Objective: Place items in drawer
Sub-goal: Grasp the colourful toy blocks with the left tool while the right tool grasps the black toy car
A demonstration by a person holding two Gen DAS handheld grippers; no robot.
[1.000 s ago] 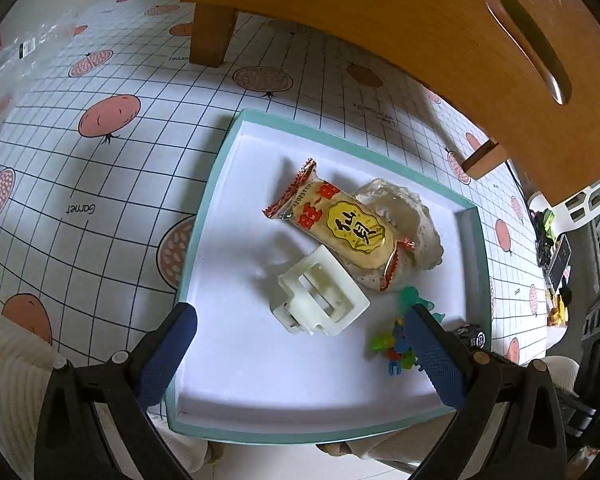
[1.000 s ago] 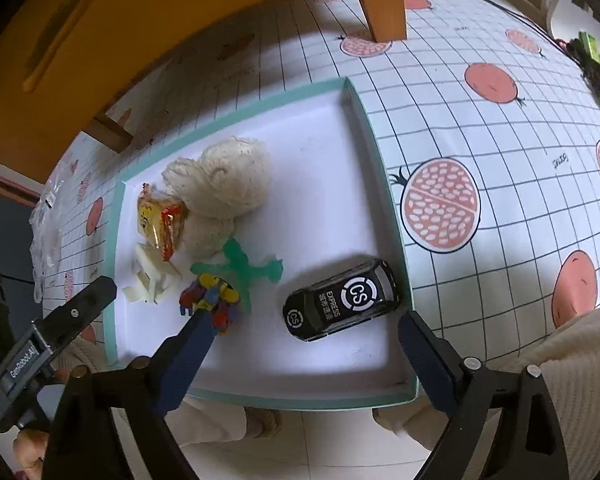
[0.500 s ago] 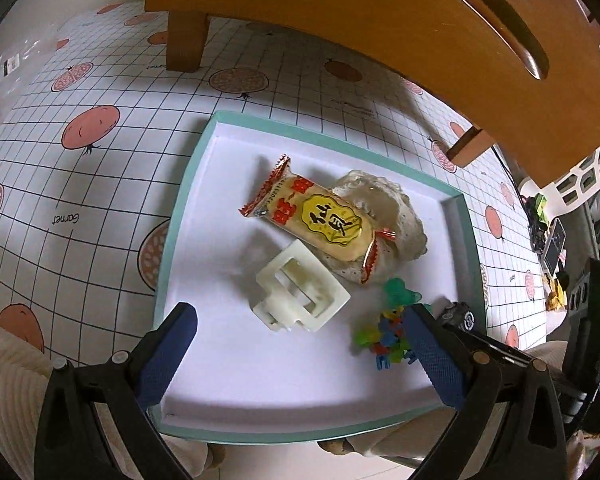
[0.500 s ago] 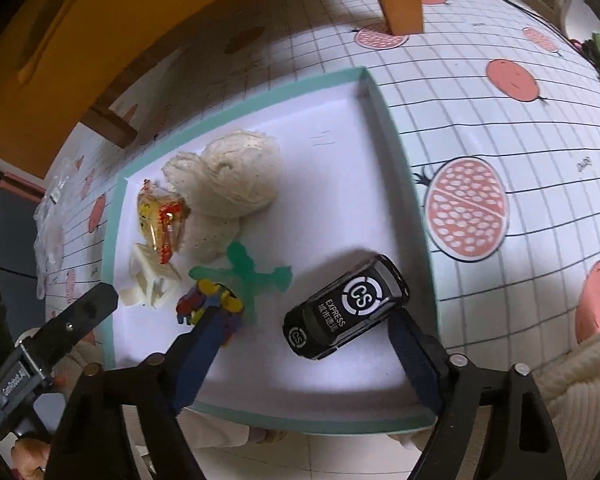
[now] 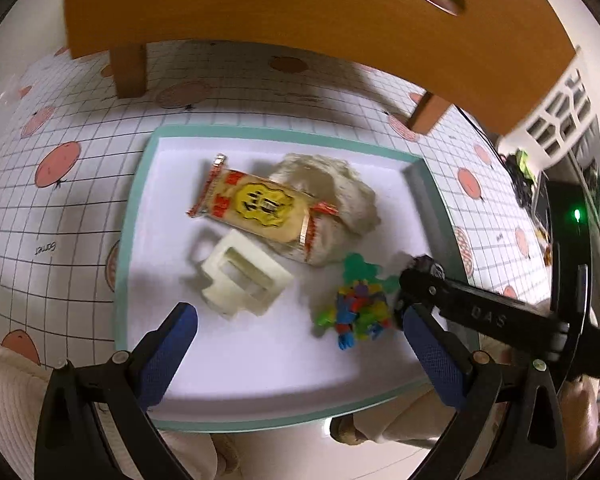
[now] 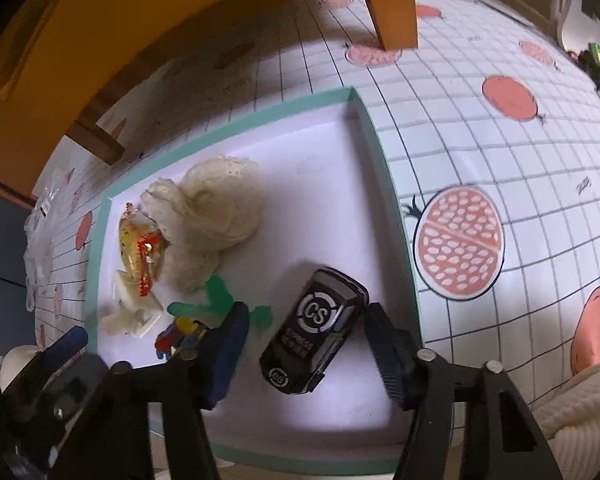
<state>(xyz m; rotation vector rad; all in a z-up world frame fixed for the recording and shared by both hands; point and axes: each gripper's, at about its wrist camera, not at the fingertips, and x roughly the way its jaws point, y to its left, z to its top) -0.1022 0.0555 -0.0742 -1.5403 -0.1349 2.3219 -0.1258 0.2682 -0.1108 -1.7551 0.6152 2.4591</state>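
A teal-rimmed white tray (image 5: 136, 220) (image 6: 396, 216) holds a yellow-red snack packet (image 5: 260, 208) (image 6: 142, 248) lying on a cream cloth (image 5: 340, 196) (image 6: 216, 208). Also in it are a white clip (image 5: 244, 276) (image 6: 134, 312), a colourful block toy (image 5: 358, 308) (image 6: 180, 336) and a green figure (image 5: 360, 268) (image 6: 220, 300). My right gripper (image 6: 306, 314) is open, straddling a black toy car (image 6: 316, 332); its right pad looks close to or touching the car. My left gripper (image 5: 296, 316) hangs open just short of the clip, holding nothing. One black finger (image 5: 452, 296) of the right gripper hides most of the car in the left wrist view.
An orange wooden piece of furniture (image 5: 300, 20) overhangs the tray's far side, with legs (image 5: 130, 72) (image 6: 388, 4) on the pomegranate-print tablecloth (image 6: 460, 240). Small clutter (image 5: 520, 168) lies far right and a plastic bag (image 6: 40, 232) far left. A knit sleeve (image 6: 572, 408) is beside the right gripper.
Both grippers moved closer over the tray. The right gripper's fingers narrowed around the black car, which has turned more end-on. The right gripper has come into the left wrist view.
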